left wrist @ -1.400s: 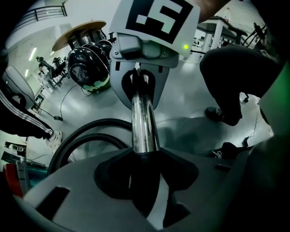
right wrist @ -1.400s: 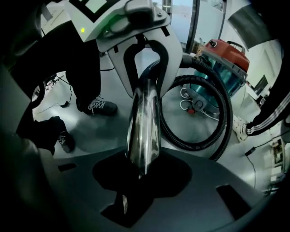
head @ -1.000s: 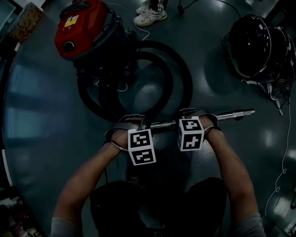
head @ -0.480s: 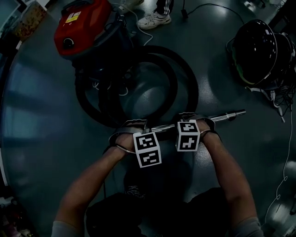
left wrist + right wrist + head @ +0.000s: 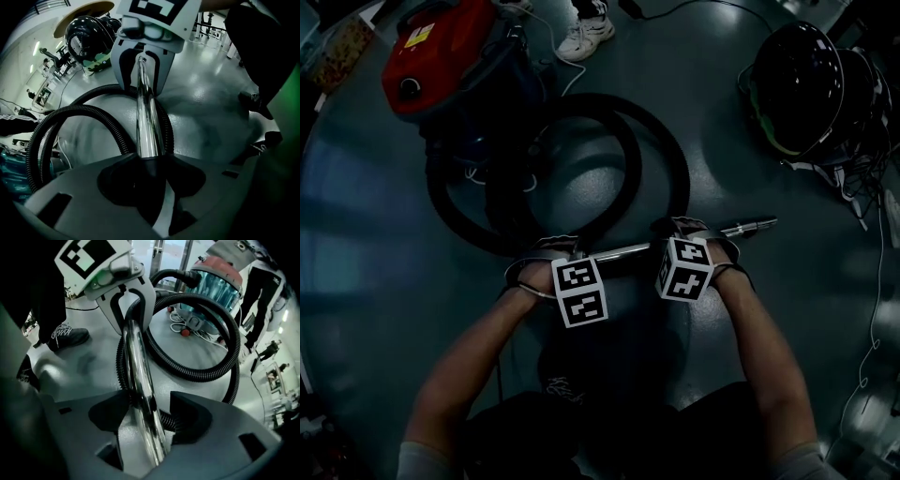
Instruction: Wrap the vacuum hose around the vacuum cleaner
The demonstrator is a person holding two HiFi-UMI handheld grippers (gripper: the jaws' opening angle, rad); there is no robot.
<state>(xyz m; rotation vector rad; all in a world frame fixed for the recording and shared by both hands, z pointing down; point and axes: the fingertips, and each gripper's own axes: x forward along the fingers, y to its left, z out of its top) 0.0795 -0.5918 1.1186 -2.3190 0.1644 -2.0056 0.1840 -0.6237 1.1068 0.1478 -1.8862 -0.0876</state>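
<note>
The vacuum hose [image 5: 680, 169] lies on the floor in two wide black loops. It is not yet round the vacuum cleaner [image 5: 431, 52], whose red body stands at the far left of the loops, touching them. From the near side of the coil a chrome tube [image 5: 628, 250] runs level to our right, and both grippers are on it.

The left gripper [image 5: 558, 248] points almost straight down with its jaws clamped on the tube near the hose end, the same hold as a second ago. The right gripper [image 5: 689, 227] straddles the tube further along. Its jaws have just been opening and now stand wide — the tube runs between them with a clear gap on one side, so they no longer pinch it. Its marker cube sits more tilted than before.

Both hands have sunk a little with the tube since the earlier frames, and less of the tube's free end now shows beyond the right gripper.

Further out, a white shoe [image 5: 586, 37] stands just beyond the vacuum cleaner, and a black dome-shaped thing [image 5: 806, 84] with loose cables [image 5: 862, 178] sits well apart at the far right.
</note>
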